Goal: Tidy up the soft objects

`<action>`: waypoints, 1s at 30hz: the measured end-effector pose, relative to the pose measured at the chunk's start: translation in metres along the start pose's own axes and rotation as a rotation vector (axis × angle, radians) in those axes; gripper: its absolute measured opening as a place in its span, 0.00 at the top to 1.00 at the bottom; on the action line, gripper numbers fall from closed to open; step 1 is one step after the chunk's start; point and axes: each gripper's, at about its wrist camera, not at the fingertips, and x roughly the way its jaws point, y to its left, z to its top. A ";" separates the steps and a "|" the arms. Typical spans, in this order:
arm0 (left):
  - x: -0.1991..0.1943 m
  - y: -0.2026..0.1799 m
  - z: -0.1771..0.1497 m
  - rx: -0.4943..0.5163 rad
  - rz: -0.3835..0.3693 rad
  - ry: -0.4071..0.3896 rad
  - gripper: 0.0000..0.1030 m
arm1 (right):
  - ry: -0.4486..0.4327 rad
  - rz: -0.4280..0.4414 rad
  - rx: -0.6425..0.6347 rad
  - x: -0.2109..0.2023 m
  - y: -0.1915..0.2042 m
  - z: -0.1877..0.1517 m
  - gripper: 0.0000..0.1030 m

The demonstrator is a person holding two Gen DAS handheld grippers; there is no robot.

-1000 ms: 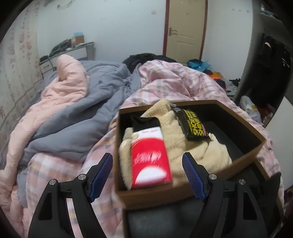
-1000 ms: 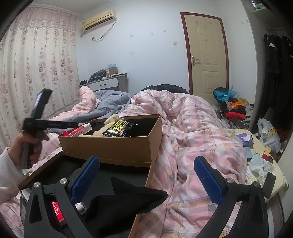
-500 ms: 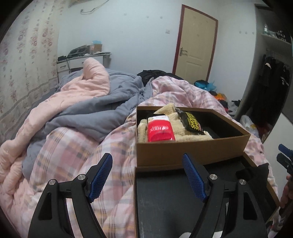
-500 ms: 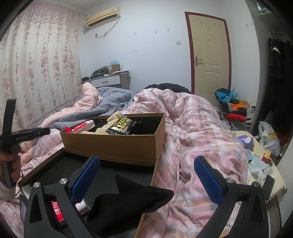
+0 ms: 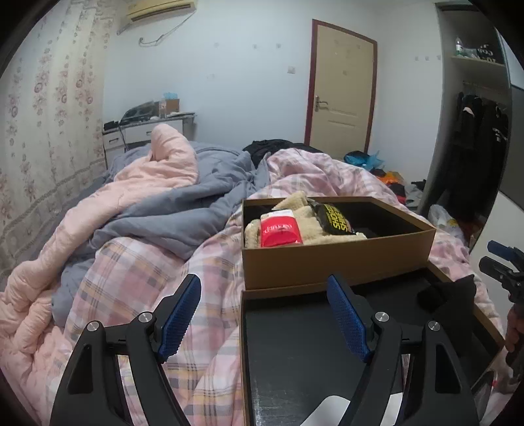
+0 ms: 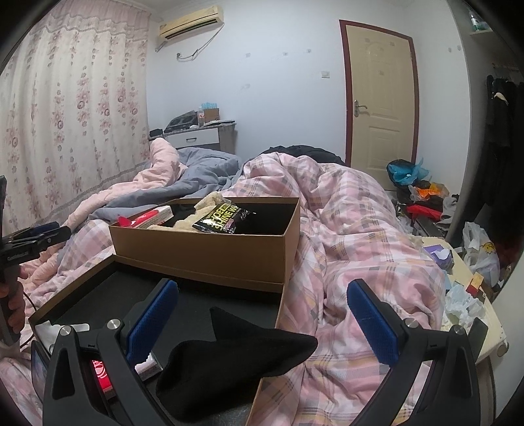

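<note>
Both the left gripper (image 5: 263,313) and right gripper (image 6: 262,322) gape empty above a rumpled plaid quilt (image 6: 353,222) in a cluttered bedroom.

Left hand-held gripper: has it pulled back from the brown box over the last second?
Yes. The left hand-held gripper has backed away; its fingertips framed the brown box before and now sit short of it, over the black tray.

A rumpled pink plaid duvet (image 6: 360,229) and a grey quilt (image 5: 170,216) are being shown spread over the bed, while a closed cream door (image 6: 381,95), floral curtains (image 6: 65,124) and an air conditioner (image 6: 191,21) are being seen behind.
</note>
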 end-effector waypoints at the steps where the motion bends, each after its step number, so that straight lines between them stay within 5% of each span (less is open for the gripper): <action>1: 0.001 0.001 0.000 0.001 0.004 0.002 0.25 | 0.003 -0.002 -0.005 0.000 0.001 0.000 0.01; 30: 0.005 0.011 -0.010 -0.036 0.003 0.014 0.25 | 0.078 -0.019 -0.043 0.010 0.006 -0.004 0.01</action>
